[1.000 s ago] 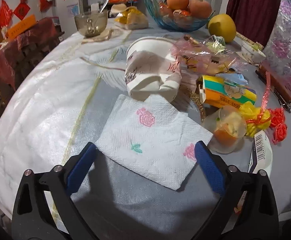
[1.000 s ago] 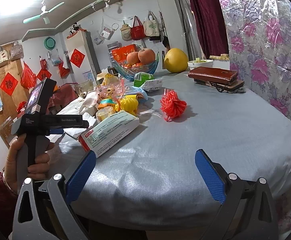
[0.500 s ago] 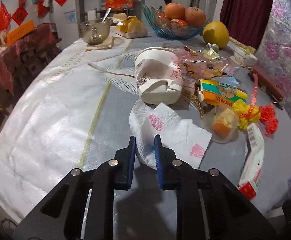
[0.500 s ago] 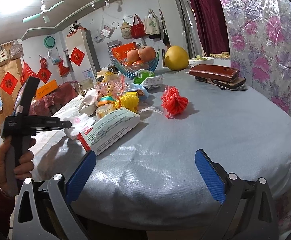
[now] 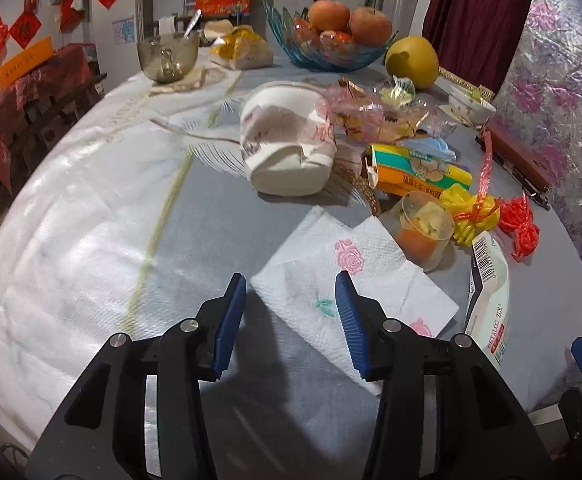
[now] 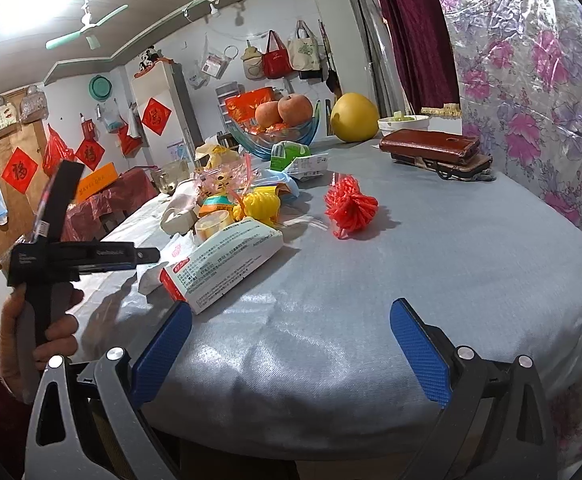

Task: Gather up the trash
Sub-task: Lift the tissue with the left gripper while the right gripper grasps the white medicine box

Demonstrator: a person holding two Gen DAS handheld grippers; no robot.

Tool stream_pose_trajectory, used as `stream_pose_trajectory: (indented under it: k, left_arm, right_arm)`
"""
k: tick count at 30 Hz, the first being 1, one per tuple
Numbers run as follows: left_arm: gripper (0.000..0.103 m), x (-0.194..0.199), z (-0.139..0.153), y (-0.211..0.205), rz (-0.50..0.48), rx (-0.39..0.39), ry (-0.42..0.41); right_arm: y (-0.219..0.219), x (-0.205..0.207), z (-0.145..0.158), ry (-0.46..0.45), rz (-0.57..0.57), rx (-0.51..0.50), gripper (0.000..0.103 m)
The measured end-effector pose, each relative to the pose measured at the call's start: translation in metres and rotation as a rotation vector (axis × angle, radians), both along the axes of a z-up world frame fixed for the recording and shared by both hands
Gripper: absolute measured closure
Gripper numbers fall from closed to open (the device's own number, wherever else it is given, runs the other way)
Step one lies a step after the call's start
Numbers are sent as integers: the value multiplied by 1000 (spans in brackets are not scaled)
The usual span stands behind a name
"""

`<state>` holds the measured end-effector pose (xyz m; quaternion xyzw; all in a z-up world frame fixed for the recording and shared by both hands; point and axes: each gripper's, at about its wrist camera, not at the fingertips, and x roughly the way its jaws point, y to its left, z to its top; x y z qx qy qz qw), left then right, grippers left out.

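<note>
Left wrist view: your left gripper [image 5: 290, 312] hangs over the near corner of the paper napkin [image 5: 351, 280], its jaws having just been opening; they now stand part-way apart and grip nothing. The napkin lies flat on the grey tablecloth [image 5: 219, 216], one pad [image 5: 349, 312] over its near part and the other pad beside its corner over bare cloth. So thin a sheet gives the pads little to catch, so you will probably need to pinch a corner or bunch it. Beyond it the other litter is clustered: a crushed paper cup [image 5: 287, 148], a plastic cup [image 5: 423, 232], a yellow carton [image 5: 415, 176] and a medicine box [image 5: 489, 296]. Right wrist view: your right gripper [image 6: 291, 344] waits wide apart and empty at the table's near edge, well short of the red net ball [image 6: 351, 206], presumably in reserve.
</note>
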<state>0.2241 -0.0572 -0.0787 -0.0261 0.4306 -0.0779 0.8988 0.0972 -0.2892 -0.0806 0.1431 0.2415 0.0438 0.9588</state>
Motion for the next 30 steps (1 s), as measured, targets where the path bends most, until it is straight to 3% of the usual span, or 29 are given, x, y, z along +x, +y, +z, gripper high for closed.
stream_pose_trajectory:
  k: [4,6,9,15,24,30]
  left_arm:
    - [56,-3,-2,-10,0,53,-23]
    - [85,-6,-2,-11,-10,49,-34]
    - [93,-13,3,-5,-15,17,-49]
    - [93,-40,30,34,47,-12,-130]
    - [93,-75,54,109,183,-48,-177]
    - [93,-92,54,140,234,-75,-186]
  right_arm:
    - [0,0,0,-3,0,-2,5]
    - [2,-1,1,-8,0,-16,6]
    - [5,-3,3,-17,-2,-29,6]
    - [11,4,3,-6,28,-4,6]
    - [47,58,10,79,118,95,6]
    - [77,91,4,159,62,43,6]
